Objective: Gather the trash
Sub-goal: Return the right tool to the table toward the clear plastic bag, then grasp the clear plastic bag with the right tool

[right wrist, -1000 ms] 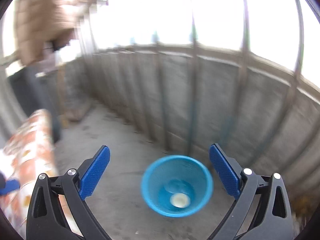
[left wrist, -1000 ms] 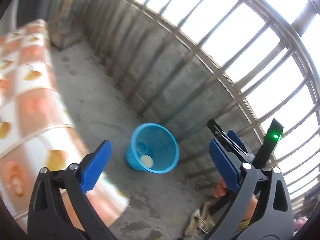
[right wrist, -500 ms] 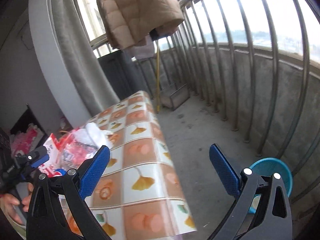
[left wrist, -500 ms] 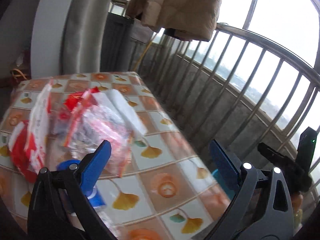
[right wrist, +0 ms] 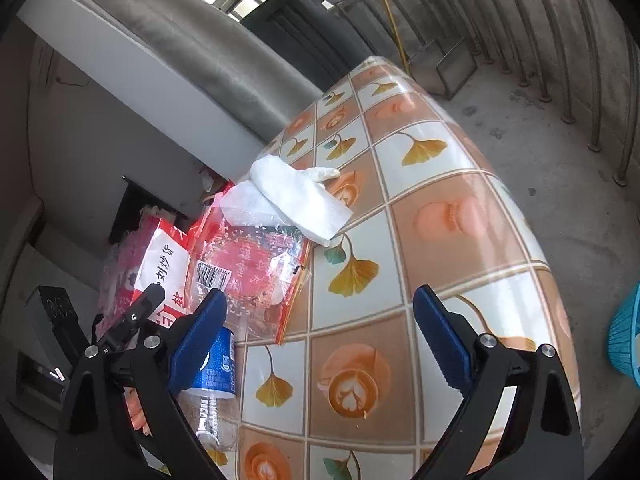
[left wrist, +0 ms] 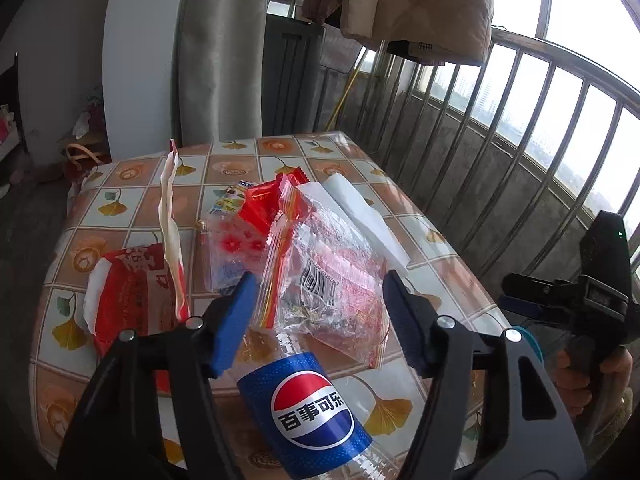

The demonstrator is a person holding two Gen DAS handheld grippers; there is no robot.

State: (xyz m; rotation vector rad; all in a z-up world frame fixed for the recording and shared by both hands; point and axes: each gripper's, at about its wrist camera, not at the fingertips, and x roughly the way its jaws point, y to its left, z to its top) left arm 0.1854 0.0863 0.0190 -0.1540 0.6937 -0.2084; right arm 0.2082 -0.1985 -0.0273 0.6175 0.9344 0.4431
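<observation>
My left gripper (left wrist: 316, 322) is closing over the pile of trash on the table (left wrist: 424, 296); the crinkled clear bag (left wrist: 332, 280) sits between the jaws, but the pads do not yet press on it. My right gripper (right wrist: 320, 334) is starting to close too, wide apart and with nothing but bare tablecloth between its jaws.

The risk I see: the bag rests partly on the bottle (left wrist: 316, 412), and on a red packet (left wrist: 132, 292) and other wrappers beside it. If I pinch only a loose fold of film, it could slip out, or drag the bottle, which lies near the table's edge and would probably roll off. A tall white strip (left wrist: 170, 216) stands just left of the jaws and could get knocked over.

The left view shows the whole pile, plus my right hand (left wrist: 580, 376) and its tool off the table's right side. Only the right view shows the blue bin (right wrist: 626, 340) on the floor past the table, a white tissue (right wrist: 296, 196) on top of the bag, and the bottle's clear lower half.
</observation>
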